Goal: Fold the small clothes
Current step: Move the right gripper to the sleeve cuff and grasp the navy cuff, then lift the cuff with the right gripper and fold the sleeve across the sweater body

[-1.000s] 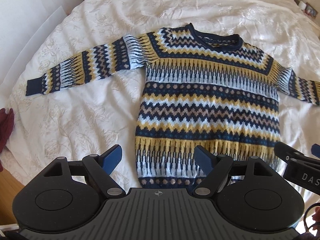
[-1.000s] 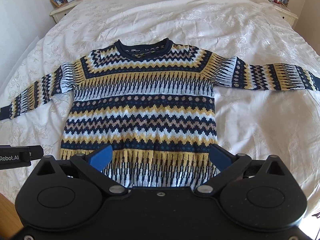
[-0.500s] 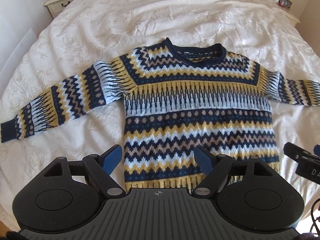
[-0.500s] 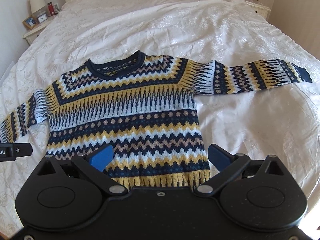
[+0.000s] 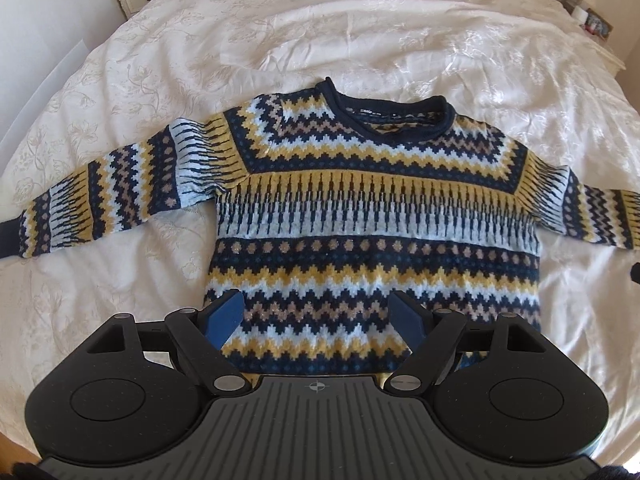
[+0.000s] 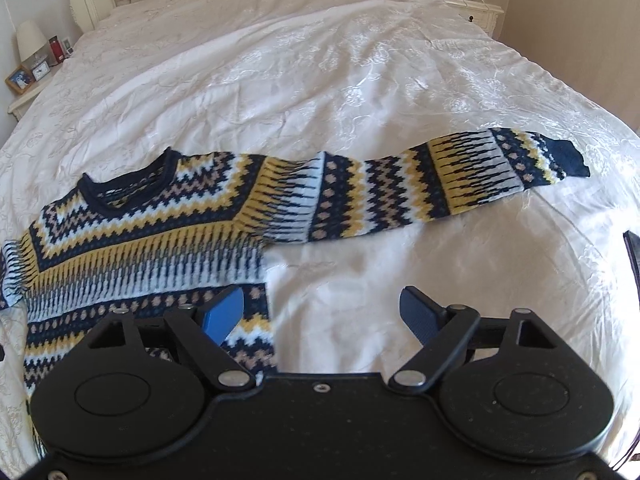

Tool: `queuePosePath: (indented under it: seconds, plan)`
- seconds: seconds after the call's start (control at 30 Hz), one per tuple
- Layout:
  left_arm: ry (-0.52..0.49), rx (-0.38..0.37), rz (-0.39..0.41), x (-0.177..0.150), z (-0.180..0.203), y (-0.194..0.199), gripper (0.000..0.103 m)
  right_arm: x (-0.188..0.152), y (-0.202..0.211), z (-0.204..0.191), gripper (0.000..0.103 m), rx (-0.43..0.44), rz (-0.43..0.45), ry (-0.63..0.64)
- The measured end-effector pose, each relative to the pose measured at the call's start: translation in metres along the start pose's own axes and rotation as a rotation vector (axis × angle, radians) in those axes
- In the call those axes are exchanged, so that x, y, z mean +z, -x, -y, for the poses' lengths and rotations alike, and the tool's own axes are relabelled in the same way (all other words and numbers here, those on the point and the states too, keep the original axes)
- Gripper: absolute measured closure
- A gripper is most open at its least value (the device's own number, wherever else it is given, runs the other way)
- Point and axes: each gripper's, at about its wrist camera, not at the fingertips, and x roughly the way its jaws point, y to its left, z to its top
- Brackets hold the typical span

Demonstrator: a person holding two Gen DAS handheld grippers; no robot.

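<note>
sweater flat, both grippers empty

we take the sweater [image 5: 372,216] as our landmark: it lies face up and spread flat on the white bedspread [image 5: 360,32], collar away from us, hem toward us, both sleeves stretched out sideways. our left gripper [image 5: 318,316] hovers over its lower body, jaws wide, holding and touching nothing. our right gripper [image 6: 322,314] hangs at the sweater's right side seam, also spread wide and empty. the right sleeve [image 6: 420,188] runs its long axis away from the body, ahead and to the right of that gripper, so we judge the right hand nearer for the first fold.
</note>
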Motion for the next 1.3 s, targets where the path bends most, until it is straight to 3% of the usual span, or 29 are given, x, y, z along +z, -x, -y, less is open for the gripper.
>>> queuePosePath:
  seconds: [0.43,0.6,0.8,0.9,0.93,1.03,1.07,1.1,1.3]
  plan:
    - [0.097,0.043,0.001,0.002,0.077,0.003,0.024,0.098,-0.058,0.187,0.023,-0.105,-0.039,-0.165]
    - [0.085,0.072,0.003,0.003,0.100,0.004,0.024,0.104,-0.080,0.234,0.023,-0.128,-0.068,-0.263]
    - [0.074,0.097,-0.009,0.002,0.111,0.003,0.024,0.099,-0.114,0.269,0.023,-0.060,-0.120,-0.415]
    - [0.065,0.110,-0.012,0.001,0.111,0.002,0.024,0.095,-0.125,0.276,0.022,-0.024,-0.105,-0.484]
    - [0.059,0.115,-0.012,0.001,0.111,0.002,0.024,0.094,-0.126,0.276,0.025,-0.013,-0.085,-0.498]
    - [0.049,0.121,-0.014,0.001,0.108,0.000,0.024,0.095,-0.126,0.273,0.060,-0.003,-0.048,-0.505]
    - [0.049,0.121,-0.016,0.000,0.106,-0.001,0.024,0.099,-0.129,0.274,0.086,0.007,-0.050,-0.506]
    - [0.049,0.118,-0.018,0.000,0.103,-0.003,0.024,0.101,-0.129,0.272,0.091,0.018,-0.045,-0.507]
    - [0.027,0.093,-0.019,-0.002,0.085,-0.010,0.024,0.116,-0.101,0.231,0.092,0.012,0.021,-0.386]
